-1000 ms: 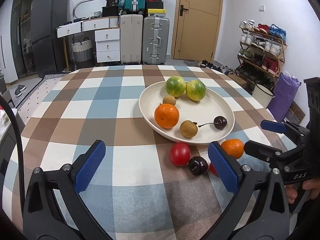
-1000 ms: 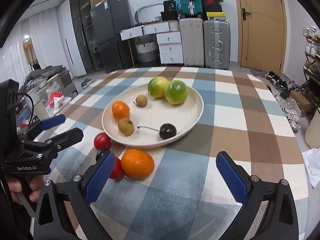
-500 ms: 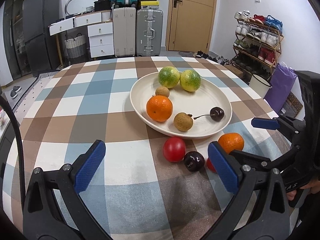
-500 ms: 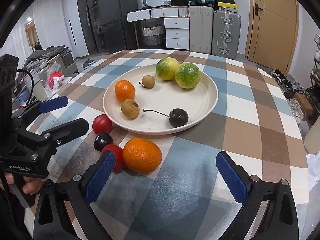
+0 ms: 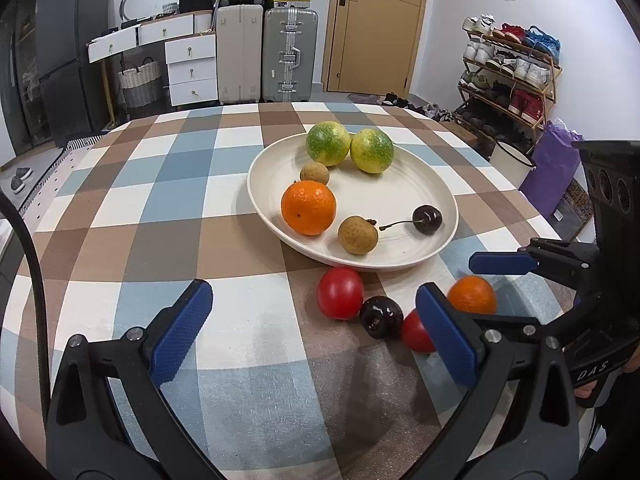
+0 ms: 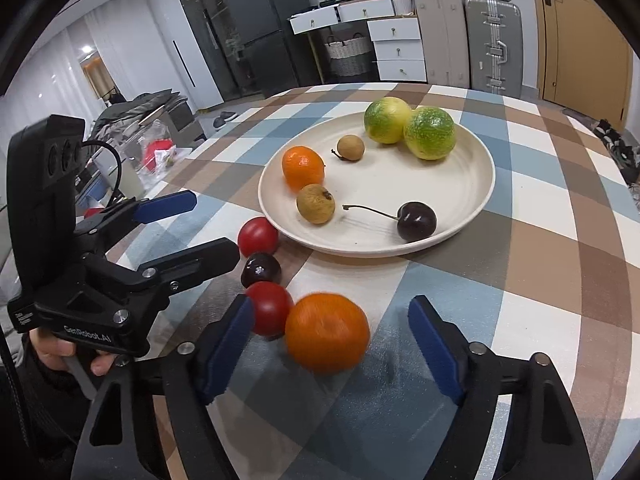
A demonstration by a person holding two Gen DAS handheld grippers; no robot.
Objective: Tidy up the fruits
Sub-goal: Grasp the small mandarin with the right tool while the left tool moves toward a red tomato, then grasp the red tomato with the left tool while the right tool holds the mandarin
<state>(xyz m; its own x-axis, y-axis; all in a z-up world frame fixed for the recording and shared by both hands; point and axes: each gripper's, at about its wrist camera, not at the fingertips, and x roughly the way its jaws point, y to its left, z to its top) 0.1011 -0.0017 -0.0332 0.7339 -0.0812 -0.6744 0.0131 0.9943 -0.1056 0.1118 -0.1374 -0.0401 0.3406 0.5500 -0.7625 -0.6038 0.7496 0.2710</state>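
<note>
I think I am about halfway. The round cream plate (image 6: 476, 200) already holds six fruits: two green-yellow round fruits (image 6: 408, 126), a small orange (image 6: 303, 167), two little brown fruits (image 6: 316, 203) and a dark cherry with a long stem (image 6: 416, 221). Four fruits are left on the bench just beside the plate: a loose orange (image 6: 327, 333), two red round fruits (image 5: 340, 293) and a dark stemless cherry (image 5: 380, 317). My right gripper (image 6: 332, 354) has its fingers wide, with the loose orange between them but not touching. My left gripper (image 5: 316, 334) is wide too and holds nothing. The bench (image 5: 168, 208) has a soft cloth with blue, brown and white squares. Behind it I see grey suitcases (image 5: 266, 54), white drawers (image 5: 188, 70), a wooden door (image 5: 376, 28) and a shoe rack (image 5: 508, 72)
</note>
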